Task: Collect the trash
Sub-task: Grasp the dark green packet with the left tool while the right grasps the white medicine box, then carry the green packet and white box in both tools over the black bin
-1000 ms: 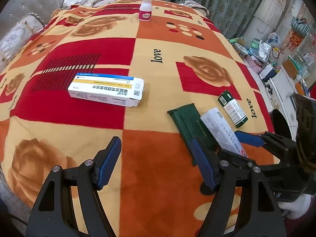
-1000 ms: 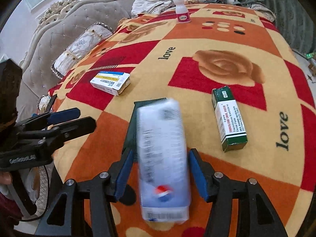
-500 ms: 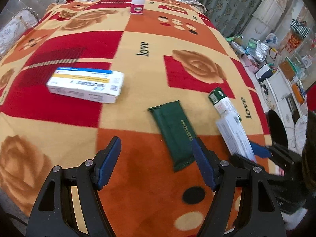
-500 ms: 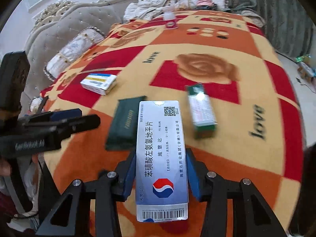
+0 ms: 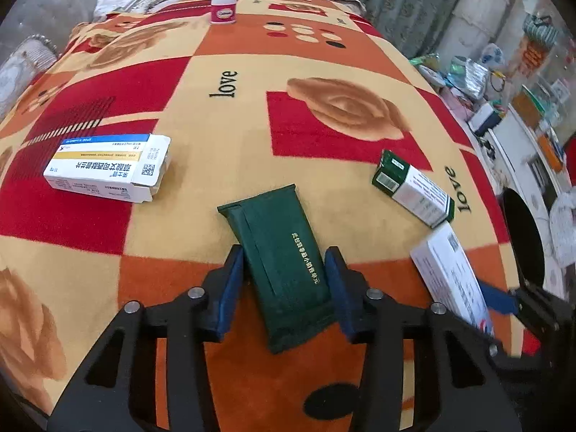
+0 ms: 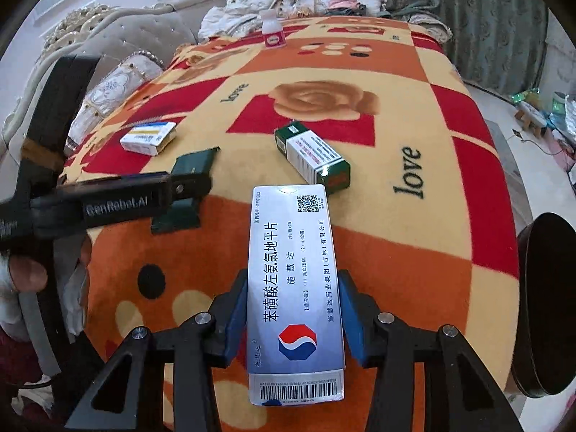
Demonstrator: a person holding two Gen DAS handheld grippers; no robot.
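Note:
A dark green flat packet [image 5: 277, 237] lies on the patterned blanket [image 5: 230, 129]. My left gripper [image 5: 284, 256] straddles its near half; its jaws are closing and both blue pads touch the packet's long sides. From the right wrist view, only part of that packet [image 6: 196, 160] shows behind the left gripper's finger [image 6: 180, 183]. My right gripper [image 6: 292, 280] is shut on a silver-blue medicine box [image 6: 291, 252], held above the blanket near its front right edge. In the left wrist view this box [image 5: 450, 273] appears at the right.
A white and blue carton [image 5: 108, 165] with an open flap lies to the left. A green and white carton [image 5: 414, 190] lies to the right. A small pink-labelled bottle [image 5: 223, 0] stands at the far end. A dark round object [image 6: 547, 306] sits beyond the right edge.
My left gripper moved forward over the green packet and its jaws narrowed onto it. The right gripper closed on the silver-blue box and carried it to the right.

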